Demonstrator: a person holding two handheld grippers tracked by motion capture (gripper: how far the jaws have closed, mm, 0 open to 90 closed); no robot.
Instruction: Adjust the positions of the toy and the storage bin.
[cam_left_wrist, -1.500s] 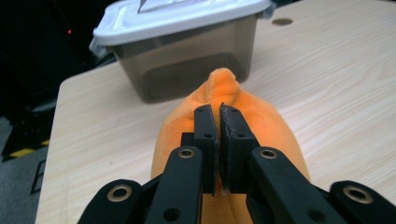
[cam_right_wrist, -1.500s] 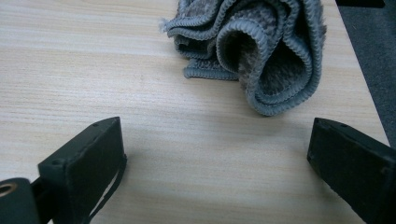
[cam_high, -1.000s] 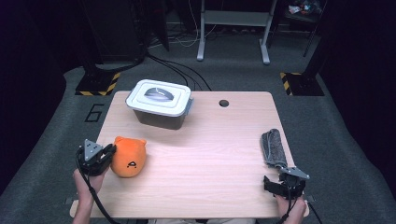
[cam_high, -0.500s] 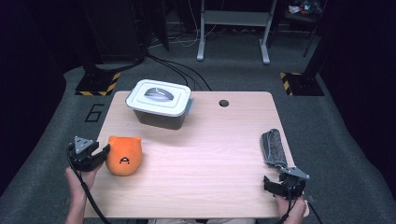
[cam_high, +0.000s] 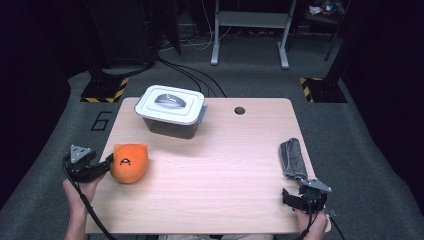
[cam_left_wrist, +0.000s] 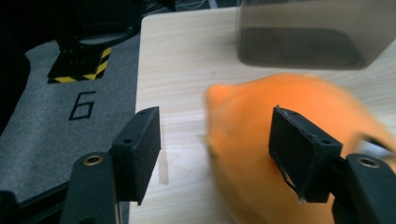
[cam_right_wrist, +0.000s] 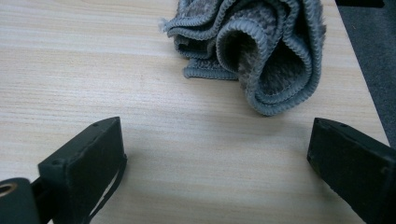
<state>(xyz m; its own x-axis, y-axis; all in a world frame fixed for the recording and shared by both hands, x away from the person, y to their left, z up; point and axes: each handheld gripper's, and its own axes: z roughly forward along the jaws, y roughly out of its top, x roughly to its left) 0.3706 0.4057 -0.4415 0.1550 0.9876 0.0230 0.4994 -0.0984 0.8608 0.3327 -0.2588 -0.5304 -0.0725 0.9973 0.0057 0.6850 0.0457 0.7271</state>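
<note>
Tongs on the left (cam_high: 107, 162) have just been opening, jaws apart beside the orange plush toy (cam_high: 129, 162) at the tabletop's (cam_high: 220, 160) left edge; its face blurs close up. Right tongs (cam_high: 295, 196) gape empty near the folded grey cloth (cam_high: 292, 159), partly cut off.

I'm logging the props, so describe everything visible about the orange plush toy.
The orange plush toy is a rounded, soft-looking lump with two small ear-like points and a small dark face mark on its upper side. It lies on the table near the left edge, in front of the lidded container and apart from it. The left gripper sits beside it, jaws just opened, one jaw over the plush.
</note>
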